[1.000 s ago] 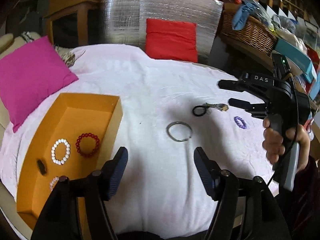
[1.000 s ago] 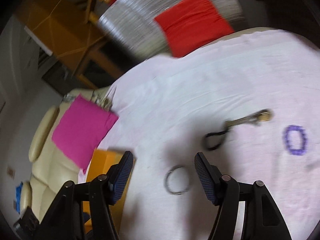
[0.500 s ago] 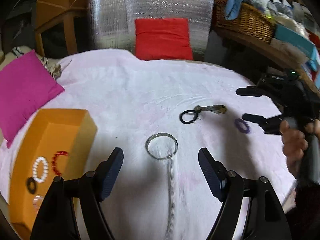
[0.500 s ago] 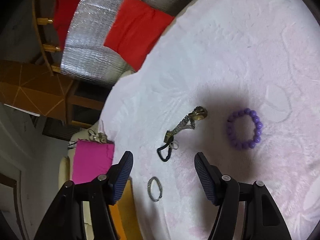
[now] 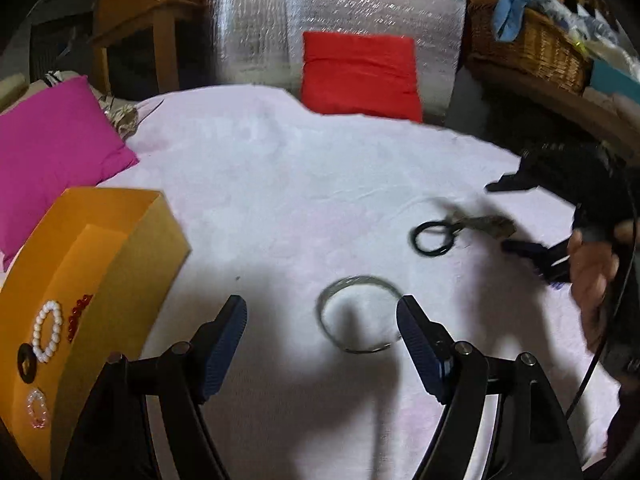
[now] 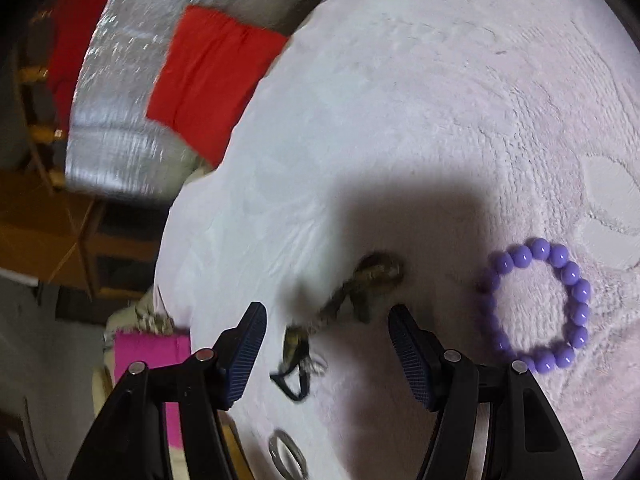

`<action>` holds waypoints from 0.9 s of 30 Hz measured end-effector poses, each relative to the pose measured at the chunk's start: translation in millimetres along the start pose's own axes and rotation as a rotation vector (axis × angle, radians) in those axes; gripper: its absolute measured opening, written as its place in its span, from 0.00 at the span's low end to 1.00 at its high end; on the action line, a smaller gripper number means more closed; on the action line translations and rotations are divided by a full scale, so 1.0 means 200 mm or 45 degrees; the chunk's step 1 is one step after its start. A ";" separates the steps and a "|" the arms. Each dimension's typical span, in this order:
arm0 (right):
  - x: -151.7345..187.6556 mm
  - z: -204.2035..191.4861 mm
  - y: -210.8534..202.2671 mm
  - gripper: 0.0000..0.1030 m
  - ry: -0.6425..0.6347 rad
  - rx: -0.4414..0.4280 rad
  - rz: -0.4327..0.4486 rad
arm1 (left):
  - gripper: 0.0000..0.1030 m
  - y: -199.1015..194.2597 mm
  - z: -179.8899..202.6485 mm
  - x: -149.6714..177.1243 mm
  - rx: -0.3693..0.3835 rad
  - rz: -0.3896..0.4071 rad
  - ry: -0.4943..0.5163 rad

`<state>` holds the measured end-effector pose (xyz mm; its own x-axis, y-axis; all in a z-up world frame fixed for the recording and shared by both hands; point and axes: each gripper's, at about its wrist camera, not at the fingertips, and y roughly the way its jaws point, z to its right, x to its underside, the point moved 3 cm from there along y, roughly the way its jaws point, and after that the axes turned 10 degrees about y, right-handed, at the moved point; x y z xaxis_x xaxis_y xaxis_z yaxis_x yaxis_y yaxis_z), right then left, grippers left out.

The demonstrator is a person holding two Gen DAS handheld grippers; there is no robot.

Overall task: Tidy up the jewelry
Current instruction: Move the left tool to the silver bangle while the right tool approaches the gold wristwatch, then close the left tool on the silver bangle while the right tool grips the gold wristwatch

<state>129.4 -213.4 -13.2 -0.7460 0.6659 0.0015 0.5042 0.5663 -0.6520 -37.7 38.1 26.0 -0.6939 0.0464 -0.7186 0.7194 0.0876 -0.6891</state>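
Silver bangle (image 5: 357, 314) flat on white cloth (image 5: 280, 184)

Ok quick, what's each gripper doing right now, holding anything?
Left gripper: open, empty, silver bangle on the cloth just ahead of it.
Right gripper: open, empty, over the dark chain piece.

We see the chain piece (image 6: 360, 292) blurred, the silver bangle (image 6: 286, 454) cut off at the edge, and the red bracelet (image 5: 78, 314) half hidden behind the box wall (image 5: 120, 280).

A white cloth (image 5: 280, 184) bears an orange box (image 5: 132, 264), silver bangle (image 5: 360, 316), purple bracelet (image 6: 540, 304).
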 end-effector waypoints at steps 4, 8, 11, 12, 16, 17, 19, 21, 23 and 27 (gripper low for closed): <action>-0.01 -0.05 0.01 0.59 -0.037 0.081 0.120 | 0.76 0.04 -0.05 0.03 0.005 -0.069 -0.040; -0.01 -0.07 0.05 0.37 -0.120 0.259 0.249 | 0.76 0.05 -0.04 0.05 0.001 -0.085 -0.012; 0.01 -0.10 0.06 0.31 -0.198 0.320 0.271 | 0.76 0.07 -0.03 0.06 0.009 -0.100 -0.006; 0.01 -0.10 0.05 0.28 -0.213 0.320 0.269 | 0.76 0.08 -0.04 0.06 0.015 -0.110 -0.009; -0.01 -0.05 -0.03 0.15 -0.196 0.259 0.227 | 0.76 0.11 -0.04 0.07 0.065 -0.144 -0.038; -0.02 -0.05 -0.06 0.11 -0.198 0.230 0.219 | 0.76 0.12 -0.04 0.07 0.074 -0.151 -0.045; -0.01 -0.06 -0.10 0.08 -0.214 0.214 0.223 | 0.76 0.13 -0.05 0.08 0.094 -0.164 -0.067; -0.01 -0.03 -0.15 0.07 -0.226 0.185 0.211 | 0.76 0.14 -0.06 0.08 0.108 -0.176 -0.086; -0.02 0.00 -0.20 0.07 -0.211 0.172 0.198 | 0.76 0.14 -0.06 0.08 0.108 -0.177 -0.097; -0.07 0.05 -0.29 0.07 -0.207 0.132 0.216 | 0.76 0.15 -0.04 0.07 0.090 -0.163 -0.093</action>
<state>106.9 -259.8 17.1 -0.7189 0.6556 -0.2309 0.5872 0.3950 -0.7065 -25.5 49.9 -3.2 -0.7780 -0.0335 -0.6274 0.6272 0.0174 -0.7787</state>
